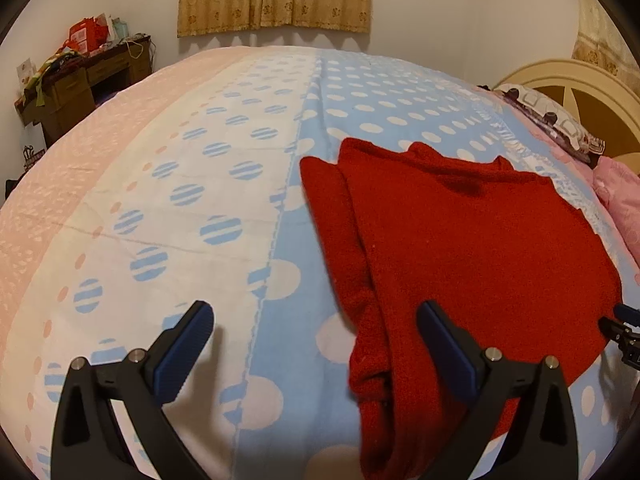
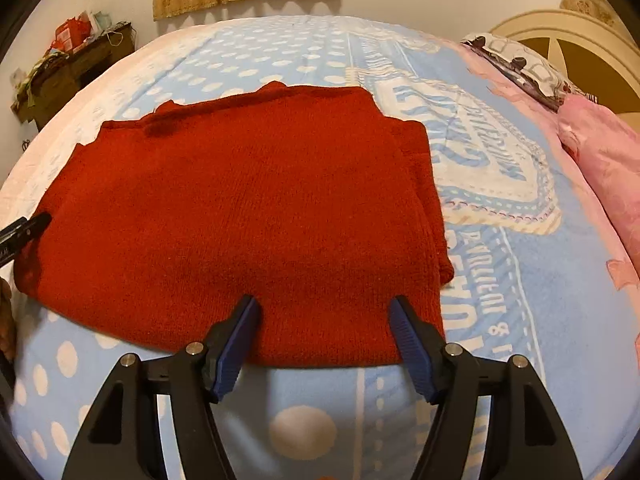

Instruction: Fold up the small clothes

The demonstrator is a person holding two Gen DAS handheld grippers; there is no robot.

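Spread on the polka-dot blue bed cover (image 2: 304, 432), the red knitted sweater (image 2: 240, 216) lies just ahead of the right tongs (image 2: 324, 336), nearer than the left tongs (image 1: 316, 344); both gape wide, empty.

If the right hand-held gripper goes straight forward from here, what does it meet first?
The right hand-held gripper, open, points at the near hem of the red knitted sweater lying flat on the blue dotted bedspread. It would probably meet that hem first, though its height above the fabric is unclear.
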